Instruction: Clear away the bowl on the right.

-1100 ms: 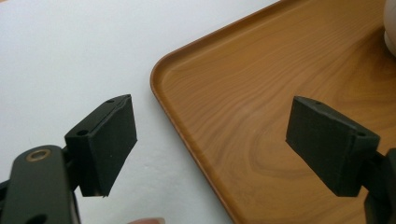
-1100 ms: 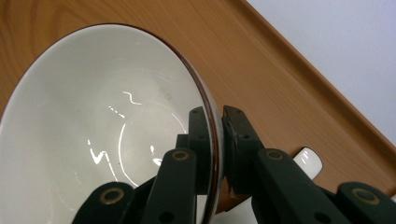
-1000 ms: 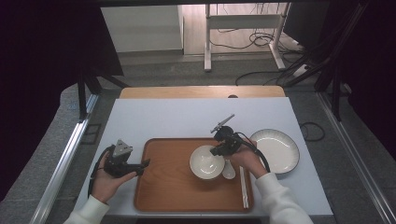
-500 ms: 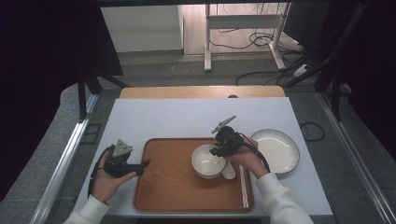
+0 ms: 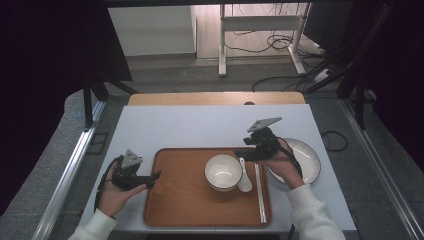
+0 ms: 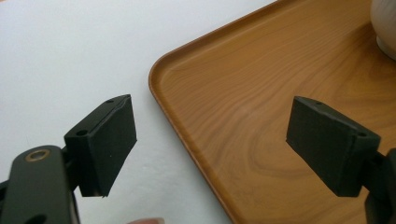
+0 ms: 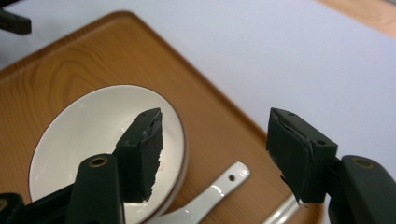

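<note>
A white bowl (image 5: 223, 172) (image 7: 88, 144) sits on the wooden tray (image 5: 185, 205) (image 7: 70, 60). A white spoon (image 5: 244, 179) (image 7: 210, 196) lies just right of it, and a pair of chopsticks (image 5: 260, 192) lies along the tray's right side. My right gripper (image 5: 244, 152) (image 7: 215, 154) hovers above the spoon and the bowl's far right rim. Its jaws have just been opening and nothing is between them. My left gripper (image 5: 154, 176) (image 6: 210, 144) stands open at the tray's left edge (image 6: 187, 121), its jaws straddling the rim without touching it.
A white plate (image 5: 306, 152) lies on the white table (image 5: 200, 125) right of the tray, partly under the right hand. The bowl's side (image 6: 385, 23) shows at the top right of the left gripper view. The table's far edge is wood.
The right gripper has lifted off the spoon and drawn back toward the far right, with its jaws now wide. The spoon stays beside the bowl. The left gripper has kept still.
</note>
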Tool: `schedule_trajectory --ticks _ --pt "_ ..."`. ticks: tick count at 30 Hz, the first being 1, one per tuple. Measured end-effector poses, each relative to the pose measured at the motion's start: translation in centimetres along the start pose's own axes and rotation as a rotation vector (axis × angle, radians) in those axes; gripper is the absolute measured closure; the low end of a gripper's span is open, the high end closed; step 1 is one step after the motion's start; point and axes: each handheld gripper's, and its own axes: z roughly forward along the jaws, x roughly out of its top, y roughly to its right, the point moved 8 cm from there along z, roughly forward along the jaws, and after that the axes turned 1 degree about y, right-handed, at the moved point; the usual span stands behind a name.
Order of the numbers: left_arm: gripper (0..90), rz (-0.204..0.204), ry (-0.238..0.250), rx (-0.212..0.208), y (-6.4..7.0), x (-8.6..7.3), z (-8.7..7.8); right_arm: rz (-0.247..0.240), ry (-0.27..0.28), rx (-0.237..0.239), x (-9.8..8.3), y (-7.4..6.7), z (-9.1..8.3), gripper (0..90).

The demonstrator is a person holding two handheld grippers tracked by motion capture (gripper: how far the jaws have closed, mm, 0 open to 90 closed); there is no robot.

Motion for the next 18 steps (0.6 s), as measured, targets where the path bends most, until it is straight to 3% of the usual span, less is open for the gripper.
schedule_trajectory --ticks 10,18 --pt "15.5 -0.010 0.006 -0.002 0.0 0.1 -0.2 0.024 0.090 -0.046 -0.7 2.9 -5.3 34.8" --pt "15.5 -0.014 0.015 -0.001 0.0 0.1 -0.5 0.050 0.095 -0.113 -1.4 4.9 -7.8 34.3"
